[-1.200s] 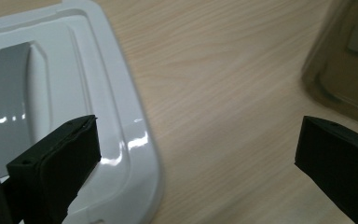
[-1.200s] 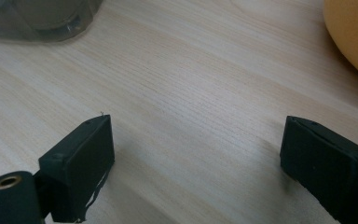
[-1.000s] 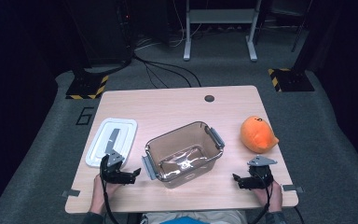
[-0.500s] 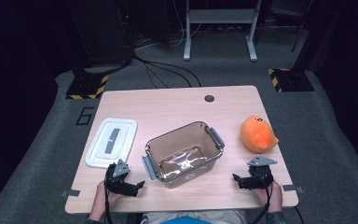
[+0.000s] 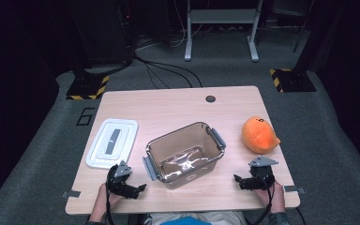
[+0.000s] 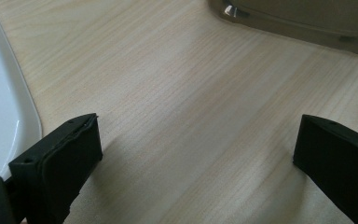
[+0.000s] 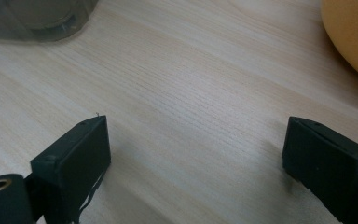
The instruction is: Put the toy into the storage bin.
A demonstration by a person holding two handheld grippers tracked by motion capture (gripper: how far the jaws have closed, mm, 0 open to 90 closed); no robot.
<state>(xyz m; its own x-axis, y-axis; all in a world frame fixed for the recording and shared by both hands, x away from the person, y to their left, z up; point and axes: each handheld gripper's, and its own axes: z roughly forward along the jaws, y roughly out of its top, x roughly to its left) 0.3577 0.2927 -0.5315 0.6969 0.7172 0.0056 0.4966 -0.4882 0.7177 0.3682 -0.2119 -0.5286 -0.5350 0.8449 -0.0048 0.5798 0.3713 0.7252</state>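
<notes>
At lower left, my left claw (image 5: 139,188) is released, beside the white lid (image 5: 112,142). At centre, the clear container (image 5: 183,153) stands uncovered and empty. My right claw (image 5: 238,180) is released; orange plush toy (image 5: 258,135) unpacked. I judge nothing done yet.

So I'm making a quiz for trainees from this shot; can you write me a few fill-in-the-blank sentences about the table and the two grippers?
1. The clear container stands between the white lid and the ____ soft toy.
2. The jaws of the left gripper and the right gripper are both ____.
3. The lid lies flat on the table, on the container's ____ side in the high view.
4. Between each gripper's jaws there is nothing but bare ____.

Missing words: orange; open; left; table
</notes>
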